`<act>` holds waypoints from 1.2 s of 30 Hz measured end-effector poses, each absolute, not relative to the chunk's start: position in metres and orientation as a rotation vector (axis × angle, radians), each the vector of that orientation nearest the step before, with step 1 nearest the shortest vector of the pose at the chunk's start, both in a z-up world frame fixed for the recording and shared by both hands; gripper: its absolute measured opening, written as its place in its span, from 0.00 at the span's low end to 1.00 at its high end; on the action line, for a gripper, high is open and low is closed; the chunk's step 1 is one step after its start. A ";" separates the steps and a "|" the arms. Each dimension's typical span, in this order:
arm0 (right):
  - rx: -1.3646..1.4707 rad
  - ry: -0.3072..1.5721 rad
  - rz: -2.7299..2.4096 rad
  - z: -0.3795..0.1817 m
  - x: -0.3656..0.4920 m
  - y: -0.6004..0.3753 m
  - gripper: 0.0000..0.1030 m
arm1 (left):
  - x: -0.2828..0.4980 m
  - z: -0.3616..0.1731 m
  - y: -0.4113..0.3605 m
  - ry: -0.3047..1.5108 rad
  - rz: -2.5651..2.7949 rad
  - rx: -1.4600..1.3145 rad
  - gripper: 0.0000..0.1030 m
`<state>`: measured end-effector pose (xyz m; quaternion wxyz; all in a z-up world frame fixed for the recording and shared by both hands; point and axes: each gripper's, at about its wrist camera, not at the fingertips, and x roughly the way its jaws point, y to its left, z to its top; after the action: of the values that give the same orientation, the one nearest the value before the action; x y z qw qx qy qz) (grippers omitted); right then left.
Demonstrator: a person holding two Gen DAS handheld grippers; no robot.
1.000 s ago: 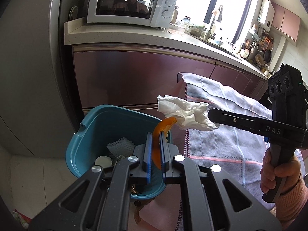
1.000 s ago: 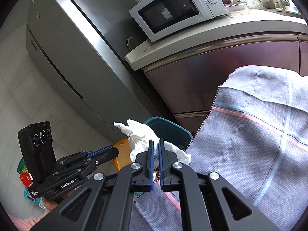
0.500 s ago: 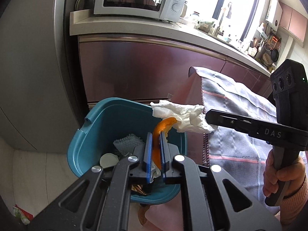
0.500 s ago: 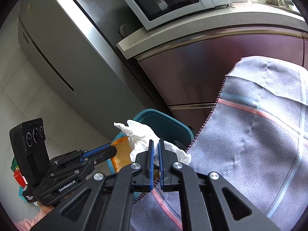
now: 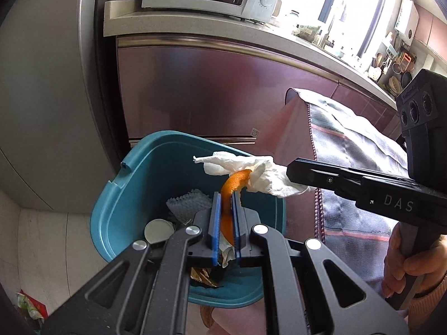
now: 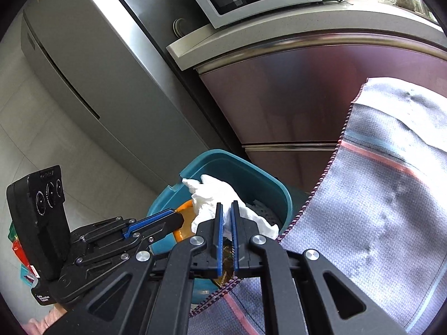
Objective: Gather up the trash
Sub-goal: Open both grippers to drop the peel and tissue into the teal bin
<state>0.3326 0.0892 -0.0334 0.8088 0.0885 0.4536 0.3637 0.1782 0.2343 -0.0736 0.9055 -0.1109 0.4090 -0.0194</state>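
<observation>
Left wrist view shows left tongs (image 5: 226,195) gripping orange peel (image 5: 234,181), right tongs (image 6: 226,206) clamping tissue (image 6: 212,195) over teal bin (image 5: 134,184).

The blue bin (image 5: 131,184) is open at the top, so things can go straight down into it. Inside, a white mesh pad (image 5: 188,202), a round lid (image 5: 158,230) and gold wrappers (image 5: 202,275) fill the bottom. The cabinet (image 5: 218,89) stands close behind the bin on the far side. The tablecloth (image 5: 354,167) hangs just beside its right rim. The fridge (image 6: 92,64) blocks the far left. The floor (image 5: 50,245) on the left is open.
</observation>
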 end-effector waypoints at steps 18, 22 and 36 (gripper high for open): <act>0.172 0.987 0.776 -0.043 0.332 0.099 0.13 | 0.189 -0.092 0.234 0.871 -0.023 -0.245 0.17; 0.162 0.945 0.776 -0.037 0.322 0.093 0.29 | 0.181 -0.084 0.230 0.837 -0.019 -0.229 0.35; 0.050 0.611 0.590 0.010 0.237 0.019 0.87 | 0.103 -0.024 0.193 0.549 -0.008 -0.109 0.95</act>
<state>0.2367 0.0189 0.0100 0.9108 0.0242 0.2964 0.2863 0.1034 0.1933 -0.0236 0.9611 -0.0536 0.2708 -0.0037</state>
